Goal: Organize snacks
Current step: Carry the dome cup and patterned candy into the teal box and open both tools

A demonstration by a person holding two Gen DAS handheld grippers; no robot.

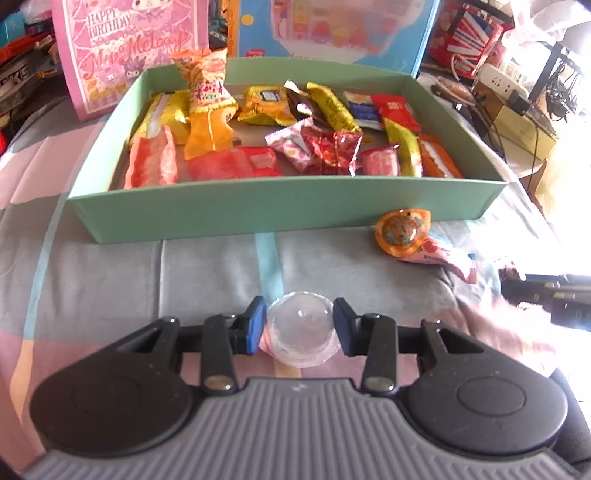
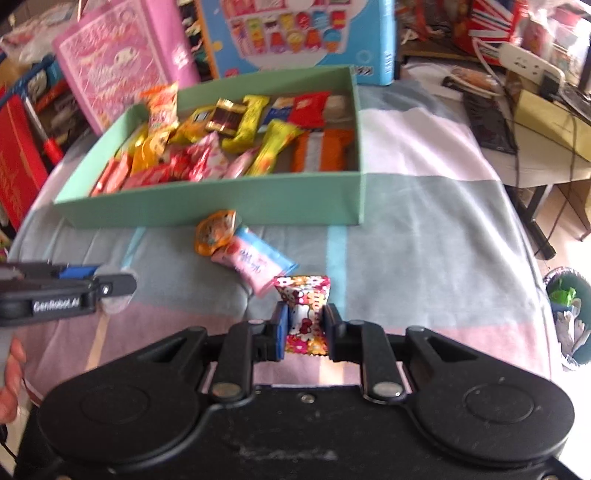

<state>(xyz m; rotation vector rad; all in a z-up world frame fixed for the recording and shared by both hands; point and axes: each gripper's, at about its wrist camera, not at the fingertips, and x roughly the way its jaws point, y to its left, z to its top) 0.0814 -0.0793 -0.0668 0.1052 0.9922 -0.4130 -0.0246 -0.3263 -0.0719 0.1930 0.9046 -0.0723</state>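
A green box point(image 1: 258, 206) holds several wrapped snacks; it also shows in the right wrist view point(image 2: 221, 206). My left gripper point(image 1: 300, 326) is shut on a clear jelly cup point(image 1: 300, 332) just above the striped cloth. My right gripper point(image 2: 305, 325) is shut on a Hello Kitty floral snack packet point(image 2: 304, 314). An orange jelly cup point(image 1: 402, 232) and a pink-and-blue packet point(image 1: 443, 258) lie on the cloth by the box's front wall; they also show in the right wrist view, the cup point(image 2: 214, 230) and the packet point(image 2: 251, 264). The left gripper appears at the left of the right wrist view point(image 2: 110, 286).
A pink birthday box point(image 1: 129, 48) and a blue box point(image 1: 332, 29) stand behind the green box. A side table with a power strip point(image 2: 532, 62) and cables is at the right. A bin point(image 2: 569, 317) stands off the cloth's right edge.
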